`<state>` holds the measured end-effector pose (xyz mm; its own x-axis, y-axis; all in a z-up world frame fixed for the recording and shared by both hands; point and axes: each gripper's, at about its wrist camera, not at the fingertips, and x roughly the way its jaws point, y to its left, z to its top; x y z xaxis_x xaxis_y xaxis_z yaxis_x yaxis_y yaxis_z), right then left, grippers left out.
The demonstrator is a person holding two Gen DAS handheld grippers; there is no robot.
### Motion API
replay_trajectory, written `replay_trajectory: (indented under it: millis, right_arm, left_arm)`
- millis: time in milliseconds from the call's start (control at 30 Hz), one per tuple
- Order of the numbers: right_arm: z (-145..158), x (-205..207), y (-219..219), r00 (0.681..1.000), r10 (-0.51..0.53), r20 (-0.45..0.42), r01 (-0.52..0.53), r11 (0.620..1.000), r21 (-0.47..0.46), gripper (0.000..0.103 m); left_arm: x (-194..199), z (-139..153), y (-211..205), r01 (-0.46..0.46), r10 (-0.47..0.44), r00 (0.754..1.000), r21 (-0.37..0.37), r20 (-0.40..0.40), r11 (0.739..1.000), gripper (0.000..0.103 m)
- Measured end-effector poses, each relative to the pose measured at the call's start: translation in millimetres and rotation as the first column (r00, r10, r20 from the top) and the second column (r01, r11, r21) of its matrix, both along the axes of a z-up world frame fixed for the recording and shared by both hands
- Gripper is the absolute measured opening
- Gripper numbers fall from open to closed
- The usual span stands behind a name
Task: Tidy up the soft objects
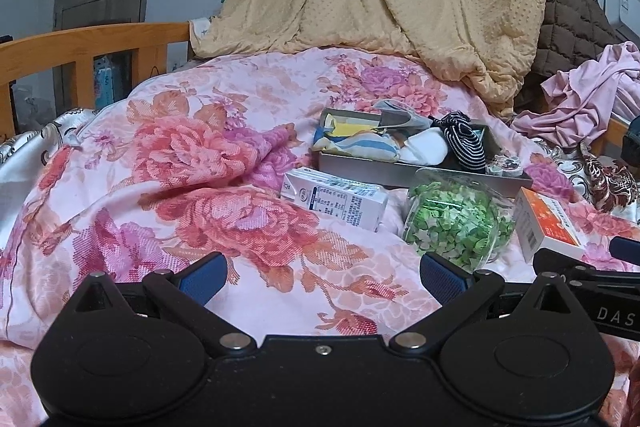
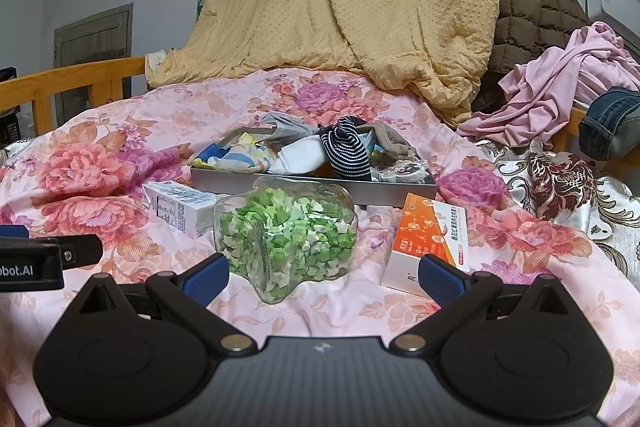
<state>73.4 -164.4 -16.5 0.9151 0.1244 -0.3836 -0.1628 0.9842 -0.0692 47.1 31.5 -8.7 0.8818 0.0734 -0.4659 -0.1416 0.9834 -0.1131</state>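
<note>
Left gripper [image 1: 322,277]: jaws spread wide, nothing held; bare floral quilt [image 1: 168,195] lies between and ahead.
Right gripper [image 2: 323,277]: released, empty, a glass jar of green paper stars [image 2: 286,241] seen just ahead between the fingers.
Boxes: white carton [image 2: 180,207] left of jar, orange-and-white box [image 2: 430,239] right.
Soft objects: piled in grey tray [image 2: 312,183], striped sock [image 2: 348,149] on top.
Far edge: yellow blanket [image 2: 360,3], wooden bed rail [image 1: 80,47].

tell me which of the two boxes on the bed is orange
The orange box, right of the jar of green stars. The other box, left of the jar, is white with blue print.
</note>
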Motion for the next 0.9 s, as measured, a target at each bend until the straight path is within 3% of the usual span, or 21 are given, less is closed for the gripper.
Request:
replay_trajectory:
  millis: [900]
  right_arm:
    - [-0.8, 0.2, 1.4, 1.0, 0.001, -0.003, -0.001, 1.0, 0.0, 0.103]
  left_arm:
    - [-0.2, 1.3, -3.4, -0.006, 0.006, 1.0, 0.049, 0.007, 0.999, 0.102]
